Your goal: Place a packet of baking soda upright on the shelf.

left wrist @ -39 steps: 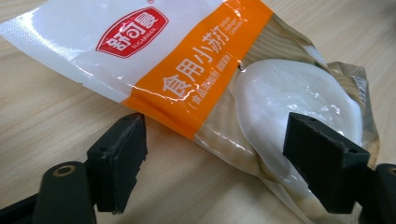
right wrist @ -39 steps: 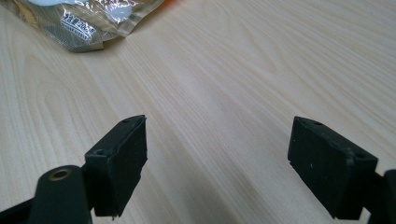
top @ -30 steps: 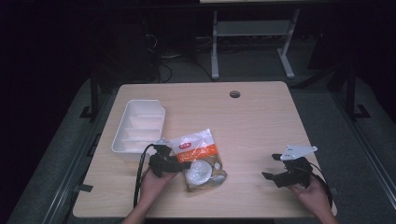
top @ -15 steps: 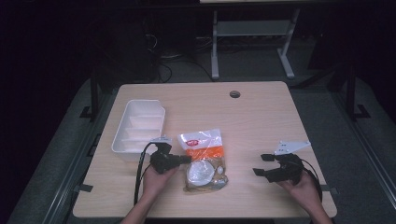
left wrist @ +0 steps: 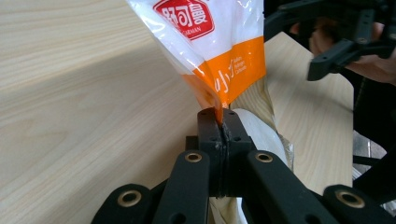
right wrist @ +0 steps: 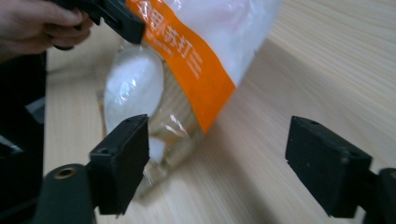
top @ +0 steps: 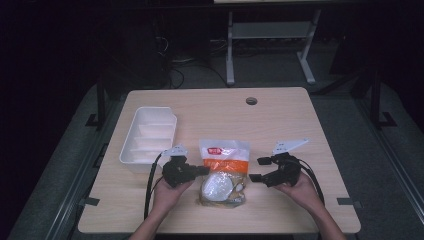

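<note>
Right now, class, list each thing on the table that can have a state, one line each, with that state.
snack bag: lying on the table, its left edge pinched and lifted.
left gripper: shut on the snack bag's edge.
right gripper: jaws open, nothing between the pads, close to the bag's right side.
white tray: upright, nothing visible inside.
table: a round hole near its far edge.
</note>
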A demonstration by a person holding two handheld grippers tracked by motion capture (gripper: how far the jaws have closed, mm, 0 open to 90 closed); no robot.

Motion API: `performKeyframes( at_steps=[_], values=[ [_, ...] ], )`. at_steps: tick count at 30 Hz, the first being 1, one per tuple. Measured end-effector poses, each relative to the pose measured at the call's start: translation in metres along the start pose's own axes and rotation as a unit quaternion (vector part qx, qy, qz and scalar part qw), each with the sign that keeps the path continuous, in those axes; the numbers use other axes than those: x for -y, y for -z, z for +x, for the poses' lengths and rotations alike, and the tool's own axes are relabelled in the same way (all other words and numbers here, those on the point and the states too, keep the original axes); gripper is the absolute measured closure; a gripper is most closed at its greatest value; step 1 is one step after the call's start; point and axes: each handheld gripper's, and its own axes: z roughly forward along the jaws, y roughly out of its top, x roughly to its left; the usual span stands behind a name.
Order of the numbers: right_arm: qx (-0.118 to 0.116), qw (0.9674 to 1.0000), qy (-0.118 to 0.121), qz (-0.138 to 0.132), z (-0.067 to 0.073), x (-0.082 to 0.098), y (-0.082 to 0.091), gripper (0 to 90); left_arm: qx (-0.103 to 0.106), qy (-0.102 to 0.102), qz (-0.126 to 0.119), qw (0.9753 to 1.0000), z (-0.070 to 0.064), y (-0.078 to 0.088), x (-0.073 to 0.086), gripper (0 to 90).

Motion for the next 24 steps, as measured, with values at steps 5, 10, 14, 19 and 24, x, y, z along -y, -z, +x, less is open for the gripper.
performKeyframes(
  at_steps=[5, 10, 14, 19, 24],
  values=[
    [-0.046, 0.9989, -0.013, 0.001, -0.004, -0.009, -0.019, 32.8, 0.006, -0.010, -0.004, 0.9999, -0.003, 0.001, -0.002, 89.2],
    [-0.070, 0.9974, -0.008, 0.010, -0.001, -0.016, -0.031, 47.7, 0.012, -0.018, -0.005, 0.9998, -0.007, 0.001, -0.003, 89.2],
    [-0.086, 0.9963, -0.010, 0.007, 0.000, -0.019, -0.038, 59.6, 0.014, -0.026, -0.005, 0.9995, -0.010, 0.002, -0.004, 89.2],
    [-0.093, 0.9956, -0.012, 0.004, 0.000, -0.020, -0.042, 80.9, 0.004, -0.036, 0.004, 0.9993, -0.011, 0.001, -0.002, 88.5],
    [-0.101, 0.9948, -0.012, -0.002, 0.002, -0.021, -0.040, 89.1, 0.004, -0.034, 0.001, 0.9994, -0.009, 0.002, -0.001, 85.3]
  ],
)
